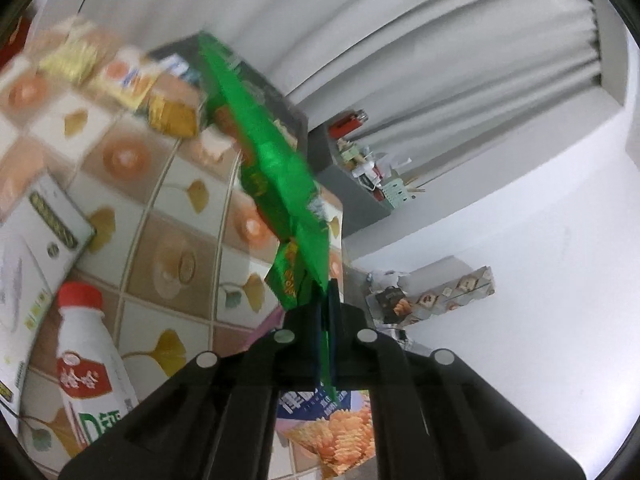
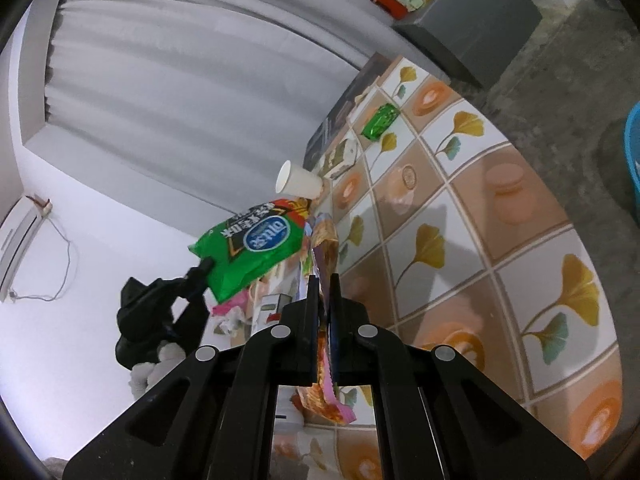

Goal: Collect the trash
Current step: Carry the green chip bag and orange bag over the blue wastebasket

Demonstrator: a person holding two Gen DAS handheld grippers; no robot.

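My left gripper (image 1: 326,294) is shut on the lower edge of a green snack bag (image 1: 272,160), which hangs edge-on above the patterned tablecloth (image 1: 160,208). The right wrist view shows that bag (image 2: 256,248) face-on, lifted off the table, with the left gripper (image 2: 204,268) clamped on its corner. My right gripper (image 2: 325,282) is shut on a thin orange and purple chip wrapper (image 2: 326,248), which sticks out both in front of and below the jaws. The same kind of wrapper (image 1: 332,428) shows under the left gripper.
A red-capped white bottle (image 1: 88,356), a white carton (image 1: 44,232) and gold wrappers (image 1: 172,116) lie on the table. Farther along are a tipped paper cup (image 2: 298,186) and a small green wrapper (image 2: 380,120). A blue basin (image 2: 634,160) and grey cabinet (image 2: 480,20) stand on the floor.
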